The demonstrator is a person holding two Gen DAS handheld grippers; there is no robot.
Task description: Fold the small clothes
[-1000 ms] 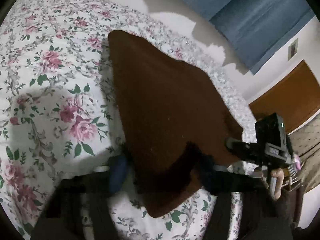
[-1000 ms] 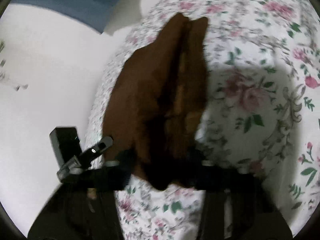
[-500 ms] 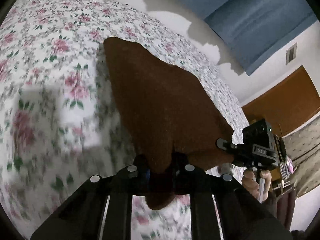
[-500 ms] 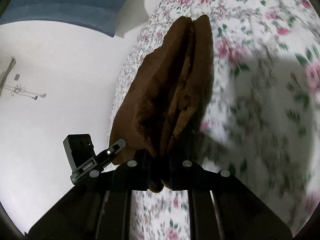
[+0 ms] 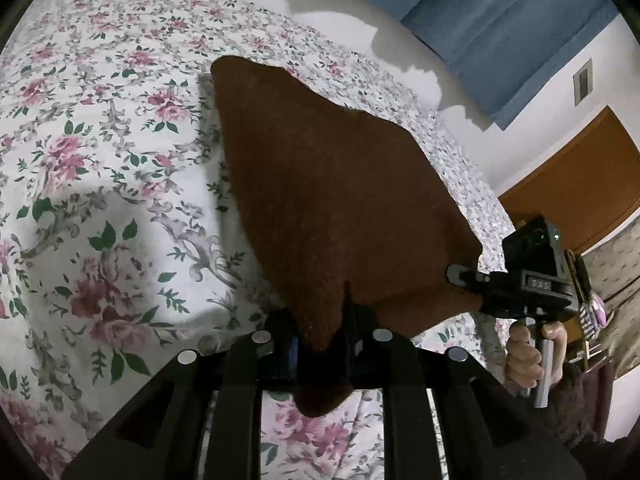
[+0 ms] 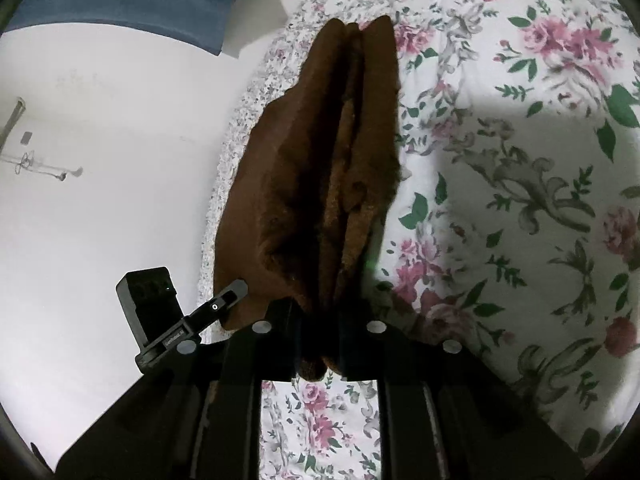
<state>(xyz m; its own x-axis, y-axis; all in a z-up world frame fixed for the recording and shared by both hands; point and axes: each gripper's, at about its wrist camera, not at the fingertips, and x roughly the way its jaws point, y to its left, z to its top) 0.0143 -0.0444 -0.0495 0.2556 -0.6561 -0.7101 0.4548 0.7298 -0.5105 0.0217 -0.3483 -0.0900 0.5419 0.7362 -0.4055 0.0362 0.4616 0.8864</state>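
Moved: since a second ago we have lifted the fuzzy brown folded cloth (image 5: 336,208) clear of the bedspread.
Left gripper (image 5: 322,346): our fingers, just loosened slightly, pinch its near corner.
Right gripper (image 6: 318,344): clamped on the bunched layers, likewise eased.
Cloth: stretched between both grippers, above the floral white bedspread (image 5: 100,152).
Beyond: blue curtain (image 5: 500,28).

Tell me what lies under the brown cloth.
Under the brown cloth lies the floral bedsheet, visible all round it. The sheet directly beneath is covered. The left hand-held gripper and right hand-held gripper pinch its near edge.
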